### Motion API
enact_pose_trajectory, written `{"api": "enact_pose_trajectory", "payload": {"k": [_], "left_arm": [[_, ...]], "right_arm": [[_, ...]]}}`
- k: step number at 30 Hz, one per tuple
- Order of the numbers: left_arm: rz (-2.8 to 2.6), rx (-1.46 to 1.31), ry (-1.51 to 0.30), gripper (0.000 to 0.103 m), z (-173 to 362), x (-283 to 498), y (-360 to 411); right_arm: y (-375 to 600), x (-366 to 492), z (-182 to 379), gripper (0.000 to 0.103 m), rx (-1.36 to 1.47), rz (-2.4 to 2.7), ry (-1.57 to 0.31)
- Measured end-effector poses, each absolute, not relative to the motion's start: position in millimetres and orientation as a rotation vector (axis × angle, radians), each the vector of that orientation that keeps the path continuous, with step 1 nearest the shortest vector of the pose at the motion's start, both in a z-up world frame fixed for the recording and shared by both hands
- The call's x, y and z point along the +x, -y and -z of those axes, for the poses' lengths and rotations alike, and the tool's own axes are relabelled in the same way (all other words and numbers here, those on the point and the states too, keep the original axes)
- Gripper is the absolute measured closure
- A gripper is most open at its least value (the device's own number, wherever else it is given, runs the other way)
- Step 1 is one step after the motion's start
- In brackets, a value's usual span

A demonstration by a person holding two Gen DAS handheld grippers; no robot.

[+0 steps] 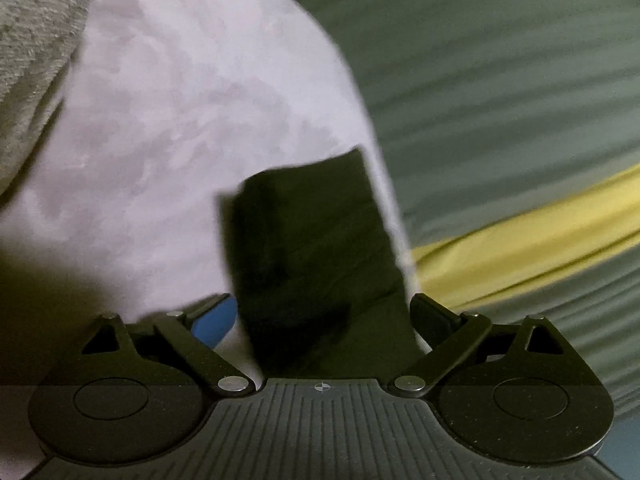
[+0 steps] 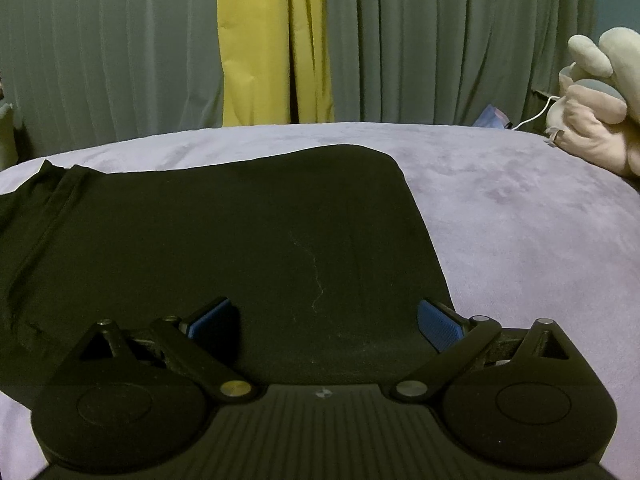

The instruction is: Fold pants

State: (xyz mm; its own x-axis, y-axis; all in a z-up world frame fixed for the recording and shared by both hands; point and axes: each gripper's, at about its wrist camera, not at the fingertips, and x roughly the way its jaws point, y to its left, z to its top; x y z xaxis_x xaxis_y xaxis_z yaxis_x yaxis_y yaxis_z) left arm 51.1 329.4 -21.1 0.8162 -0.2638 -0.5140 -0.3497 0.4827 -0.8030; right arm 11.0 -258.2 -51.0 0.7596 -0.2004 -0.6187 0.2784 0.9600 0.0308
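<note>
Black pants (image 2: 224, 232) lie flat on a lilac bedspread (image 2: 520, 216), spreading from the left edge to the middle of the right wrist view. My right gripper (image 2: 324, 320) stands open just above their near part, blue pads wide apart and pressing on nothing. In the left wrist view a narrow end of the black pants (image 1: 316, 248) runs away from the camera along the bed's edge. My left gripper (image 1: 320, 316) is open with that cloth lying between its wide-set fingers, which do not pinch it. This view is rolled sideways.
Grey-green curtains (image 2: 440, 40) with a yellow panel (image 2: 272, 40) hang behind the bed. Plush toys (image 2: 596, 100) and a white cable (image 2: 532, 118) sit at the bed's far right. A grey knitted blanket (image 1: 36, 60) lies at the top left of the left wrist view.
</note>
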Motion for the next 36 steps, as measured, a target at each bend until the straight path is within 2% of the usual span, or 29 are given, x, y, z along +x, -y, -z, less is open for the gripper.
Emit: {"api": "enact_pose_trajectory", "payload": {"k": [8,11,15,16,17,18,21,23,24,25,26,28,30,36], "left_arm": [[-0.001,-1.138,-0.552,0.007,41,74,-333],[-0.008,-1.161,-0.505,0.001,50,85,-335],[-0.022,-1.115,-0.519,0.0,42,105,-328],[0.002,-1.104,-0.506,0.009,40,105,-326],[0.002,-1.098,-0.499,0.023,39,102,-325],[-0.004,-1.1,-0.493,0.06,38,99,-327],[0.05,-1.167,-0.434,0.061,40,88,-332],[0.015,-1.151,-0.464,0.036,42,94,-330],[-0.003,-1.17,-0.49,0.02,47,100,-329],[-0.008,-1.179,-0.5,0.021,49,104,-327],[-0.025,-1.165,-0.503,0.023,47,108,-325],[-0.047,-1.133,-0.534,0.058,37,114,-321],[-0.021,-1.098,-0.526,0.066,22,116,-315],[0.136,-0.73,-0.474,0.069,-83,111,-248]], "right_arm": [[260,11,51,0.004,0.125,0.259,-0.655],[260,11,51,0.004,0.124,0.263,-0.656],[260,12,51,0.004,0.122,0.264,-0.656],[259,12,51,0.004,0.121,0.265,-0.656],[258,12,51,0.004,0.119,0.267,-0.655],[258,12,51,0.004,0.118,0.268,-0.656],[258,12,51,0.004,0.12,0.266,-0.657],[258,11,51,0.004,0.118,0.267,-0.655],[258,12,52,0.004,0.116,0.268,-0.655],[258,12,51,0.004,0.115,0.27,-0.655],[258,12,51,0.004,0.116,0.27,-0.655],[258,12,51,0.004,0.119,0.268,-0.656],[259,11,49,0.004,0.121,0.266,-0.656],[272,4,40,0.004,0.25,0.249,-0.613]]}}
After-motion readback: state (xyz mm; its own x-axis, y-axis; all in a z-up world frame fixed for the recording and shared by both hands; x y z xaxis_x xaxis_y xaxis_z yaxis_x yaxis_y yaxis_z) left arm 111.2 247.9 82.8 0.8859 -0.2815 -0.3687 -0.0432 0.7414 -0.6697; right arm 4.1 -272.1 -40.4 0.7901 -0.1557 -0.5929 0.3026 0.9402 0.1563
